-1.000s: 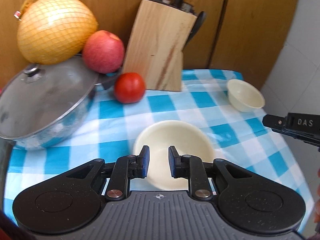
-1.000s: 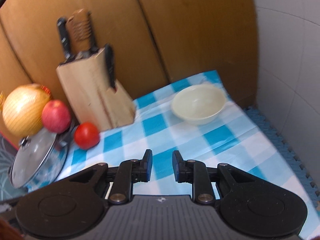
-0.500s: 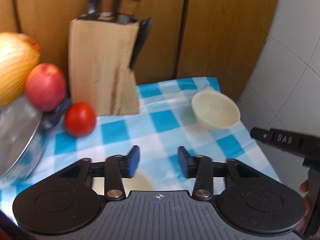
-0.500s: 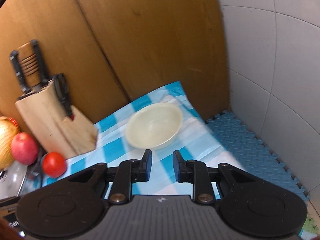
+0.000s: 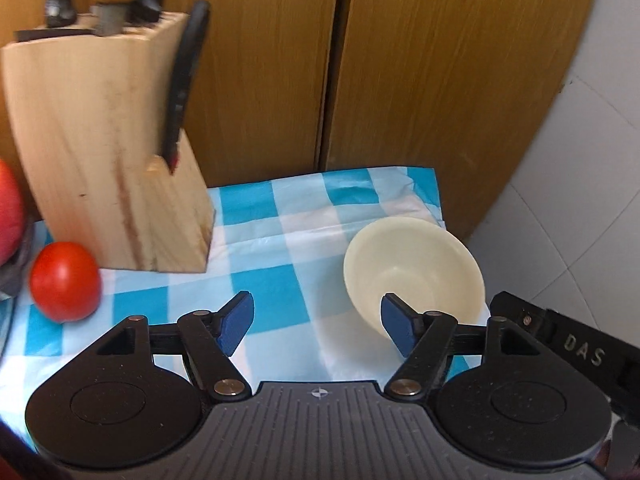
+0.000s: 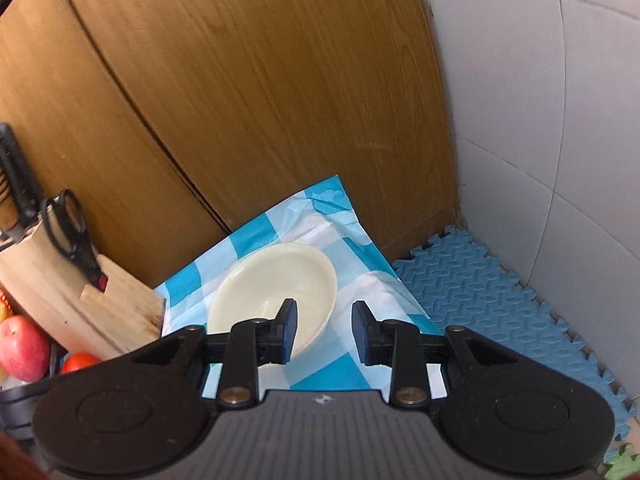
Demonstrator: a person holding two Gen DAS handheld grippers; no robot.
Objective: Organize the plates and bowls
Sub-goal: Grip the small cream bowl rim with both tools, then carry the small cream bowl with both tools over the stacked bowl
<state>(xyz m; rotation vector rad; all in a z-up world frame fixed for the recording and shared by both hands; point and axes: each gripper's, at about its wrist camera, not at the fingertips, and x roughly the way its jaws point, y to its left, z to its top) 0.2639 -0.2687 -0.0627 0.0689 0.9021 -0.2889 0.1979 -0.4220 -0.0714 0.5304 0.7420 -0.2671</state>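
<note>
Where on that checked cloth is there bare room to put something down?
Bare cloth lies between the tomato, the knife block and the cream bowl. The left edge, by the apple, is crowded.

place: home kitchen | cues: knife block [image 5: 108,168], tomato [image 5: 64,280], checked tablecloth [image 5: 260,280], wooden cabinet doors [image 6: 240,100]
</note>
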